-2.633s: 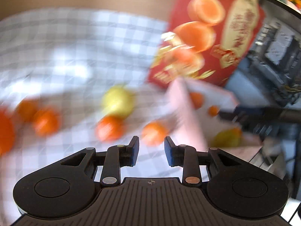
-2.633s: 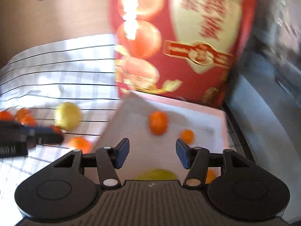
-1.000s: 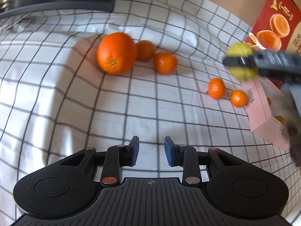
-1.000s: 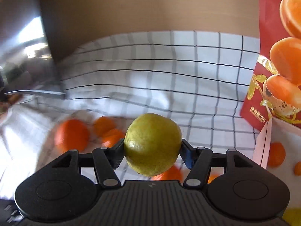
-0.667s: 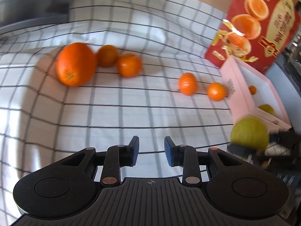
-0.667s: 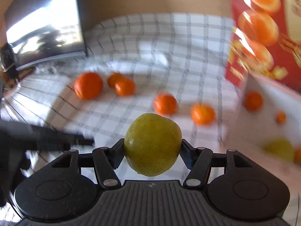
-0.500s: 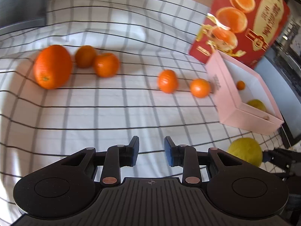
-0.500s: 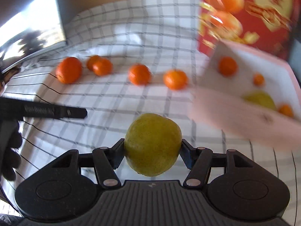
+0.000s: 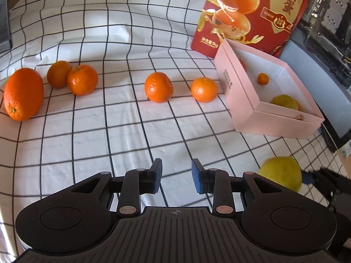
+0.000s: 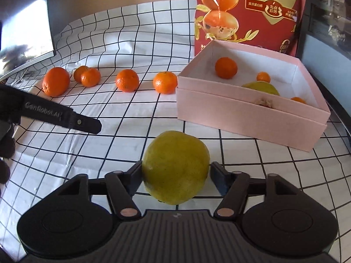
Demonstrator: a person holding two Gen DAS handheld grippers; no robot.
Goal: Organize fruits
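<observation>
The left hand-held gripper [image 9: 176,178] has its two blue pads apart with nothing between them, and it hangs over the checked cloth [image 9: 122,135] on the tabletop. From its camera, five orange fruits sit in a loose row on the cloth: one big orange [image 9: 23,94] far left, two small ones touching each other beside it, then two more nearer the pink box [image 9: 274,122]. All of them are well ahead of this hand-held gripper, none between its pads. The yellow-green fruit [image 9: 280,175] shows low on the right, beside the box's near corner. From the other camera, the right hand-held gripper [image 10: 175,179] is squeezed on that same yellow-green fruit [image 10: 175,167], one pad on each side. The pink box [image 10: 248,118] is ahead and a bit to the right, apart from the fruit. Inside it I can see another yellow-green fruit and some small orange ones. The fruit is round and smooth and wider than the pads, so I think it could slip or roll out if the squeeze gets loose too soon. It could also bump the near wall of the box if it comes in too low, and push the box. If dropped from high up, it could land on the fruit already inside and bruise it.
</observation>
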